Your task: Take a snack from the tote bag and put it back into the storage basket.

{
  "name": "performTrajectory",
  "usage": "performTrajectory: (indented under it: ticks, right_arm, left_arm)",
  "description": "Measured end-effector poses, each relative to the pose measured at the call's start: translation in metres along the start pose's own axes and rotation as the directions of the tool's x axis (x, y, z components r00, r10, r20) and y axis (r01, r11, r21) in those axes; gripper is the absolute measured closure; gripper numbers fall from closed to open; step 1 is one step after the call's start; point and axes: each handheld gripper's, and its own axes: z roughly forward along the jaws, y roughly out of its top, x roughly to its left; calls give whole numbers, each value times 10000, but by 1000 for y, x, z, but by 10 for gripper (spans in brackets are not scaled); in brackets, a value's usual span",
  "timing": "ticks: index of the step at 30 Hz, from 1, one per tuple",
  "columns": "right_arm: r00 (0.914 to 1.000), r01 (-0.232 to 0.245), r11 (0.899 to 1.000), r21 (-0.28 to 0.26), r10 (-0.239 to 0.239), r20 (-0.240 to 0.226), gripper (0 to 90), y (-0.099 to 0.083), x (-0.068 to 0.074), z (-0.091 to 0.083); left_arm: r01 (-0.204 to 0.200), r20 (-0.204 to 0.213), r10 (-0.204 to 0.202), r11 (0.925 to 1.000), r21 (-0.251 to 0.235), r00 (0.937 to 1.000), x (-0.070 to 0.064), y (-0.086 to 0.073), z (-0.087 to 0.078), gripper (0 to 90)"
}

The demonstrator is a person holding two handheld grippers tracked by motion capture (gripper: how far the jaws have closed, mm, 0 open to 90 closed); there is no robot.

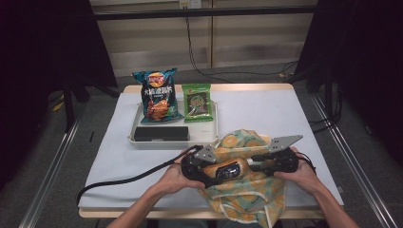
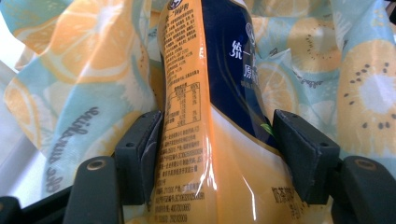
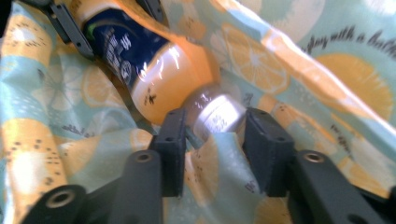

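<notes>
An orange drink bottle (image 1: pixel 228 167) with a dark blue label lies sideways over a fruit-print cloth bag (image 1: pixel 247 199) at the table's near edge. My left gripper (image 1: pixel 216 170) is shut on the bottle's body; in the left gripper view both pads press the bottle (image 2: pixel 205 116), with the bag (image 2: pixel 84 70) behind it. My right gripper (image 1: pixel 252 165) meets it from the right. In the right gripper view its pads close on the bottle's pale cap (image 3: pixel 217 116), with bag cloth (image 3: pixel 56 140) bunched below. The left gripper (image 3: pixel 109 18) shows farther off, on the bottle's body.
A white tray (image 1: pixel 138 140) stands behind the bag. It holds a blue chips bag (image 1: pixel 158 95), a green snack packet (image 1: pixel 197 102) and a black box (image 1: pixel 160 133). A black cable (image 1: pixel 123 180) trails left from the left gripper.
</notes>
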Motion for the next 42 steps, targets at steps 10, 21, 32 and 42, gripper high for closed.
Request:
performTrajectory:
  ticks: [10, 21, 32, 42]
  right_arm:
    - [10000, 21, 9998, 193, -23, 92, 632, -1, 1, 1]
    - [10000, 42, 9999, 153, -43, 90, 643, 0, 2, 3]
    - [9999, 48, 9999, 165, -50, 144, 643, 2, 4, 4]
    - [9998, -29, 9997, -257, 25, -178, 577, 4, 8, -4]
  left_arm:
    - [573, 284, -554, 9960, -690, 9981, 5, 15, -9, 384]
    - [572, 282, -581, 9979, 301, 9979, 5, 25, 18, 368]
    - [588, -27, -589, 9901, 1278, 9983, 6, 34, 32, 348]
    - [52, 84, -61, 9943, 1066, 9999, 2, 30, 28, 393]
